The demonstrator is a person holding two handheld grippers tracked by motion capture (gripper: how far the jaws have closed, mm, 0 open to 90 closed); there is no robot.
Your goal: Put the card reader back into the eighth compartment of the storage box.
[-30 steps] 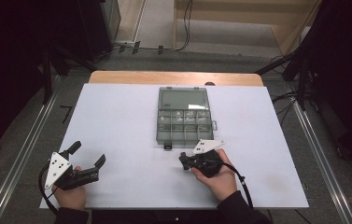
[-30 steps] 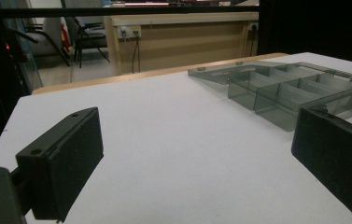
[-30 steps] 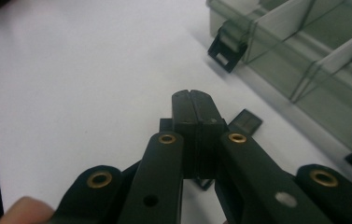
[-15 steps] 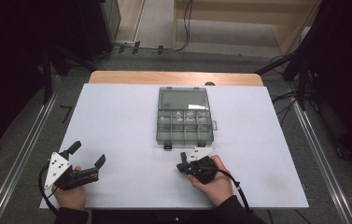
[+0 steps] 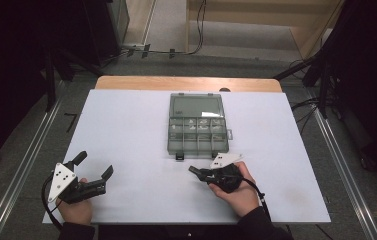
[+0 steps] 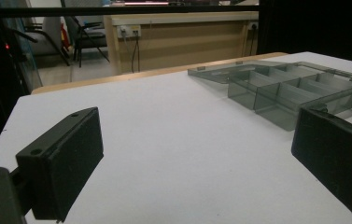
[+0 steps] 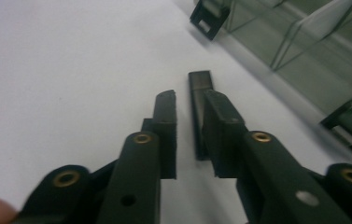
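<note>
Left gripper [image 5: 92,176] is parked wide open, nothing held, box [image 5: 196,125] off ahead of its fingers. Right gripper [image 5: 195,171] has been slid leftward along the table [image 5: 126,130] since a second ago; its fingers are nearly closed around a small black strip [image 7: 199,100], probably being picked up.

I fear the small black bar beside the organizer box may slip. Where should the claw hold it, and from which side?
Pinch the black bar across its long edges near mid-length, from above, as the right claw is lined up: it lies flat, thin and narrow.
</note>
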